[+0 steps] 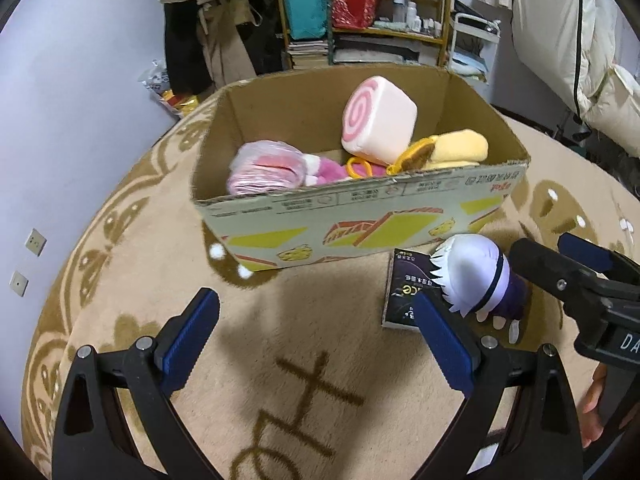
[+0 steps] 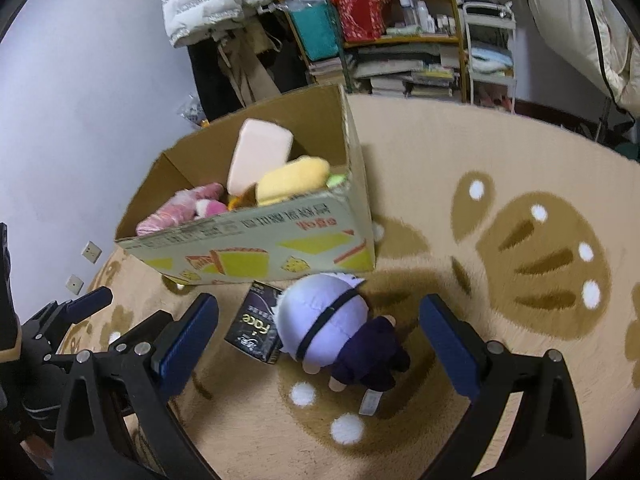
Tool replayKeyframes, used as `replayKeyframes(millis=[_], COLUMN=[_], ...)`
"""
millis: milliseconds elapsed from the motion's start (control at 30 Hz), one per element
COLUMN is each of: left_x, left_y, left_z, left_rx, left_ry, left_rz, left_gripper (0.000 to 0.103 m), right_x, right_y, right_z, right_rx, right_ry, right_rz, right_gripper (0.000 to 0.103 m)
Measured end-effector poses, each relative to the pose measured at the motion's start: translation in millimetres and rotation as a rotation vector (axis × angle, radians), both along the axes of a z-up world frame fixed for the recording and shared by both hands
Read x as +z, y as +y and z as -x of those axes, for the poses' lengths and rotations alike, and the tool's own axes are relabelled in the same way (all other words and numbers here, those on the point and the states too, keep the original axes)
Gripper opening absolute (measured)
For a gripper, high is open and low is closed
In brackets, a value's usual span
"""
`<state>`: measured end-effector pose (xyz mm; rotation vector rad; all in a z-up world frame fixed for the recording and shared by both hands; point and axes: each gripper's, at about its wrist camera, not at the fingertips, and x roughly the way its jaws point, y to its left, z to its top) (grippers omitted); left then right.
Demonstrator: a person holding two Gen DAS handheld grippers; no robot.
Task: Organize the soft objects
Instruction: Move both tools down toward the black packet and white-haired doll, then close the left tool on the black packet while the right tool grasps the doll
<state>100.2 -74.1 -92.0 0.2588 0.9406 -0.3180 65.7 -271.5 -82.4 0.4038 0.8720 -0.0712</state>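
A cardboard box (image 1: 360,216) (image 2: 256,240) stands on the rug and holds a pink swirl cushion (image 1: 378,118) (image 2: 256,152), a yellow plush (image 1: 456,148) (image 2: 292,180) and pink plush items (image 1: 264,168) (image 2: 180,208). A small plush doll with a white head and dark purple body (image 1: 476,280) (image 2: 336,328) lies on the rug in front of the box. My right gripper (image 2: 320,332) is open, its fingers on either side of the doll; it also shows in the left wrist view (image 1: 560,268). My left gripper (image 1: 316,336) is open and empty over bare rug.
A small black packet (image 1: 404,292) (image 2: 256,328) lies on the rug beside the doll. The beige patterned rug (image 1: 280,360) (image 2: 520,240) covers the floor. Shelves (image 1: 368,12) (image 2: 392,28) with bags and books and hanging coats stand behind the box. The wall is on the left.
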Motion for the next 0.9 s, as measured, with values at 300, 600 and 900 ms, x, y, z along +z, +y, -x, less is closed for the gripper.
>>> replayKeyframes(millis=[300, 600, 900], left_x=[-23, -47, -60], left_y=[-20, -36, -39], left_z=[-10, -14, -20], left_rx=[-0.045, -0.102, -0.114], left_ry=[0.013, 0.051, 0.094], left_rz=[-0.047, -0.097, -0.078], left_gripper=[0.097, 0.097, 0.097], right_x=[-25, -44, -56], right_y=[-15, -20, -16], right_z=[-11, -21, -26], right_rx=[-0.035, -0.045, -0.031], right_ry=[0.042, 0.084, 0.135], right_rz=[-0.078, -0.122, -0.122], right_gripper=[0.103, 0.103, 0.103])
